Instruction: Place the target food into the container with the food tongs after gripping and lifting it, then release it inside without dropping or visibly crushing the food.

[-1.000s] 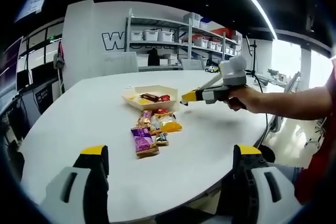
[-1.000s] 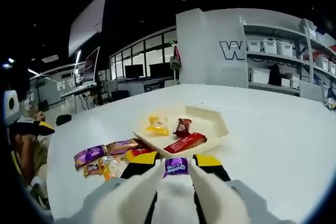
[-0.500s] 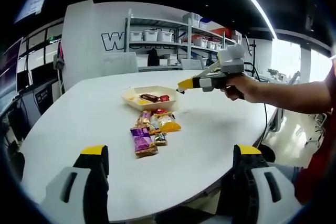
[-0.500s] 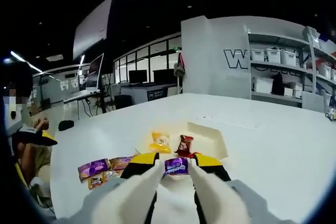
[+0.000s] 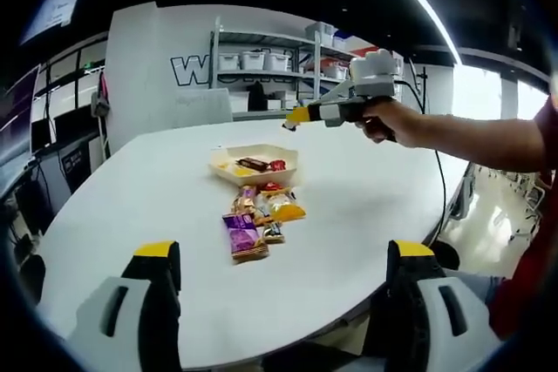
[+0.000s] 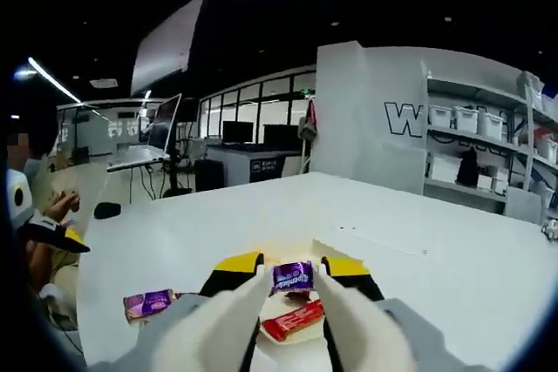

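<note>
Purple candy pinched above the tray

Right gripper (image 6: 292,274) fingers clamp a purple candy (image 6: 293,277) over the tray (image 5: 255,165); left gripper (image 5: 283,254) fingers stand wide apart, holding nothing above the desk (image 5: 366,198).

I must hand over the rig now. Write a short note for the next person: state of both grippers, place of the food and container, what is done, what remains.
Right gripper: shut on the purple candy, held in the air above the tray.
Left gripper: open, holding nothing, low over the near table edge.
Tray: on the table, with a red bar and other snacks inside.
Loose snack pile: on the table just in front of the tray.
Done: candy gripped and lifted.
Left: lower it into the tray and release gently.
</note>
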A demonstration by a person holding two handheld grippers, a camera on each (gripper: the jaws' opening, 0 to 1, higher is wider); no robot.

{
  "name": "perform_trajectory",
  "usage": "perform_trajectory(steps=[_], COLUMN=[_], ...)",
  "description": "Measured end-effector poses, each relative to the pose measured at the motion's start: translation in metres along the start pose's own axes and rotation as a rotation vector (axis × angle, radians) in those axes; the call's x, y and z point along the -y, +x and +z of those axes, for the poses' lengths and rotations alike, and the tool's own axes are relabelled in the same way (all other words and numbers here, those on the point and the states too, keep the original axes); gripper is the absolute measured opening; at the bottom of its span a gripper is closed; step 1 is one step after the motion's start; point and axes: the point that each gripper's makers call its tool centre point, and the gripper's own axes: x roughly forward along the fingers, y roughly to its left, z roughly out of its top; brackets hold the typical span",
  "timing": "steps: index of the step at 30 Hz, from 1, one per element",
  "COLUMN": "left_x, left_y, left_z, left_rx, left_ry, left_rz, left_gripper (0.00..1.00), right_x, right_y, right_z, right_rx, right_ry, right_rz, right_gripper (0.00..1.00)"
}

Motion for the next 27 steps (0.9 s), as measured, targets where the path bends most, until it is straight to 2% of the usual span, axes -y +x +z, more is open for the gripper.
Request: perform_trajectory(steps=[5, 8, 10, 12, 21, 27], left_x=[0.000, 0.000, -0.001, -0.002, -0.009, -0.011], left_y=[0.001, 0.001, 0.000, -0.002, -0.006, -0.007], left_z=[-0.002, -0.004, -0.005, -0.005, -0.003, -0.006], left_rx=[-0.004, -0.009, -0.010, -0.009, -0.006, -0.012], left_ry=[-0.004, -0.003, -0.003, -0.004, -0.004, -0.006], left_rz=[0.001, 0.001, 0.006, 0.010, 0.028, 0.031], left_gripper=[0.96, 0.96, 0.96, 0.96, 0.95, 0.96], right_x=[0.007, 0.011, 0.018, 0.019, 0.023, 0.024], right_y=[0.007, 0.010, 0.010, 0.011, 0.020, 0.020], right_z=[0.010, 0.014, 0.020, 0.022, 0.016, 0.021], right_rx=[-0.006, -0.003, 0.021, 0.019, 0.000, 0.011], right_ry=[0.004, -0.009, -0.053, -0.044, -0.046, -0.037], right_rz=[0.000, -0.009, -0.040, -0.034, -0.045, -0.045], right_gripper=[0.21, 0.21, 0.22, 0.22, 0.23, 0.23])
